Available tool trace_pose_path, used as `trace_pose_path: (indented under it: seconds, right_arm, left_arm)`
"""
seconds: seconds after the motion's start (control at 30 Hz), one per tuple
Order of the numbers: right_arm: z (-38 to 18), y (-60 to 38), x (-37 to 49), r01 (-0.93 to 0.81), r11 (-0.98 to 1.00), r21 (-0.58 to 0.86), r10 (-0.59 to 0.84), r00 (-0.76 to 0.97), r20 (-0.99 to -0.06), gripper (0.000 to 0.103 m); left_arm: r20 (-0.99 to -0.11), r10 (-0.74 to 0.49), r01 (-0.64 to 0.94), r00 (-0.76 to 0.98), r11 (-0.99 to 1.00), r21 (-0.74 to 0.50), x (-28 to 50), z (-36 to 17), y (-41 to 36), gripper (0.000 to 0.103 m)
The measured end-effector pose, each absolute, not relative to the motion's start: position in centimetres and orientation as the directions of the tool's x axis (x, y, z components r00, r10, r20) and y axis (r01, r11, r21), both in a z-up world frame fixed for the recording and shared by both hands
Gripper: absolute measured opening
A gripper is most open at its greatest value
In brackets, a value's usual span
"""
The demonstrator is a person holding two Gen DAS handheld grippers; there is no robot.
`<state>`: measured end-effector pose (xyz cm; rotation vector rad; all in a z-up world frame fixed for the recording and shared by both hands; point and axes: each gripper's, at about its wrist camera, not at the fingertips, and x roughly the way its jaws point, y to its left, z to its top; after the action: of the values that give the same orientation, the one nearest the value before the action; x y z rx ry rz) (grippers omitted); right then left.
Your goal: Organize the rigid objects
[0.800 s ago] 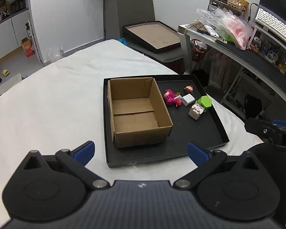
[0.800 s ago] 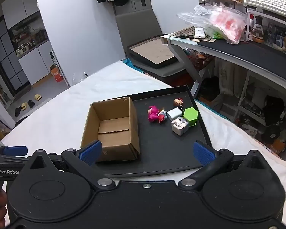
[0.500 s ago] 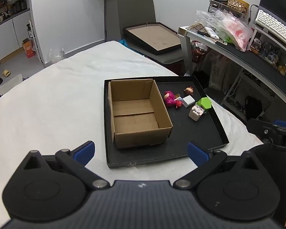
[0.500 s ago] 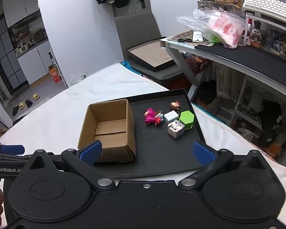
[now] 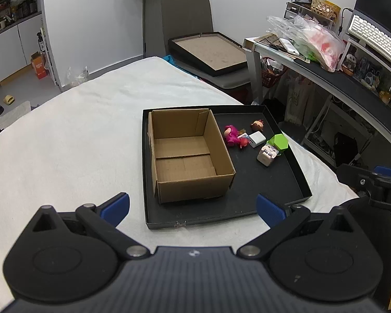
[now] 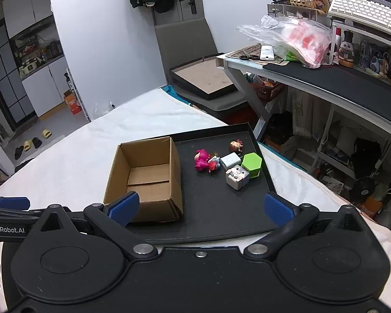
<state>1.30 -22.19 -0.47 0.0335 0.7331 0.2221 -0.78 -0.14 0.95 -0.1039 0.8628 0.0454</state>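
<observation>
Hovering short of the black tray (image 5: 297,177), both grippers have jaws spread wide, nothing held. Left gripper (image 5: 193,204) and right gripper (image 6: 199,207) sit back from the tray's near edge, above the white-covered table (image 5: 65,143).

Cardboard box (image 5: 187,156) stands open-topped on the tray, taking its left part; it looks empty. All loose items lie on the tray just right of the box: pink figure (image 6: 202,159) nearest the box, white block (image 6: 230,160) touching or nearly touching it, green hexagonal piece (image 6: 251,164) further right, grey cube figure (image 6: 237,176) against the hexagon on the near side, small brown-haired head (image 6: 236,146) toward the tray's far edge.

Judged step: reach for a first item, likely with the right gripper since the cluster is right of the box. Best pick is the grey cube figure, nearest and with flat sides; come down from above, jaws straddling two opposite faces, avoid nudging the hexagon. Left gripper could steady the box if needed.

Hard to tell: a small red and blue bit beside the pink figure, separate toy or part of it, unclear. Whether white block touches the pink figure is uncertain. Box's near inner wall is hidden in both views.
</observation>
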Motion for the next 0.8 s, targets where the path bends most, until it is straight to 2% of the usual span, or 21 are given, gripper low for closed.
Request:
trace_pose_path:
  seconds: [0.8]
  right_arm:
    - [-0.56, -21.91, 1.05, -0.188, 0.978, 0.09, 0.2, 0.726, -0.657, 0.103]
  left_arm:
    - [-0.76, -0.008, -0.084, 0.65, 0.993, -0.082, -1.07, 0.95, 0.27, 0.103]
